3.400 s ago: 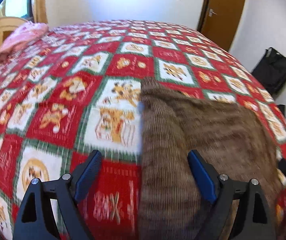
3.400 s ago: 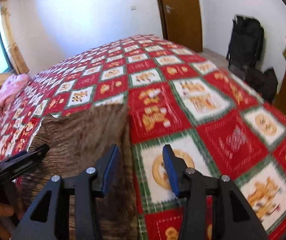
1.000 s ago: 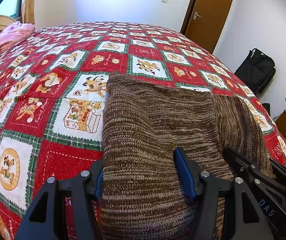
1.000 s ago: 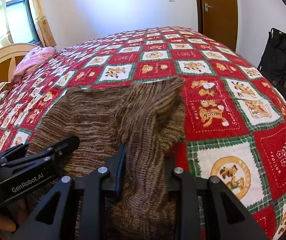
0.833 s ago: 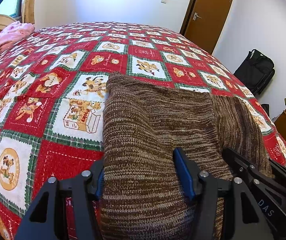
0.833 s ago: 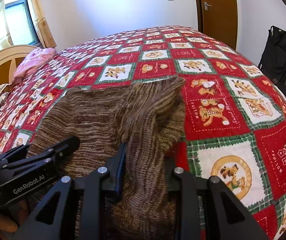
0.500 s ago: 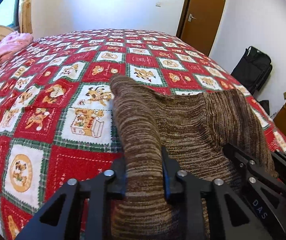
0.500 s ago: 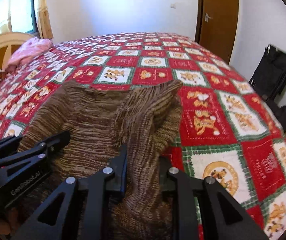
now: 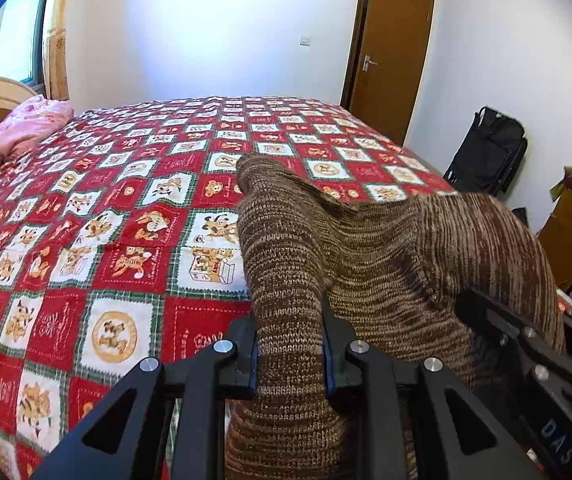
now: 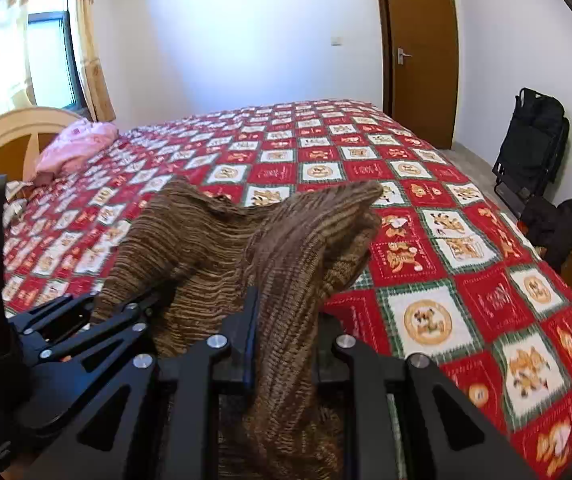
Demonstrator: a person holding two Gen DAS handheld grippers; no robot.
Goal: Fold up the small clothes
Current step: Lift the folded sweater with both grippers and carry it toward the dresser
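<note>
brown knit (image 9: 386, 264) lifted above the quilt (image 9: 117, 248), left gripper (image 9: 289, 344) and right gripper (image 10: 286, 340) each clamped on a fold

There is one brown striped knitted garment (image 9: 386, 264). There are two black grippers, the left gripper (image 9: 289, 344) and the right gripper (image 10: 286, 336). There is one big bed with a red, white and green checked quilt (image 9: 125, 208). One pink bundle of cloth (image 9: 25, 128) lies on it. There is one brown wooden door (image 10: 420, 52) and one black bag (image 10: 534, 140).
</note>
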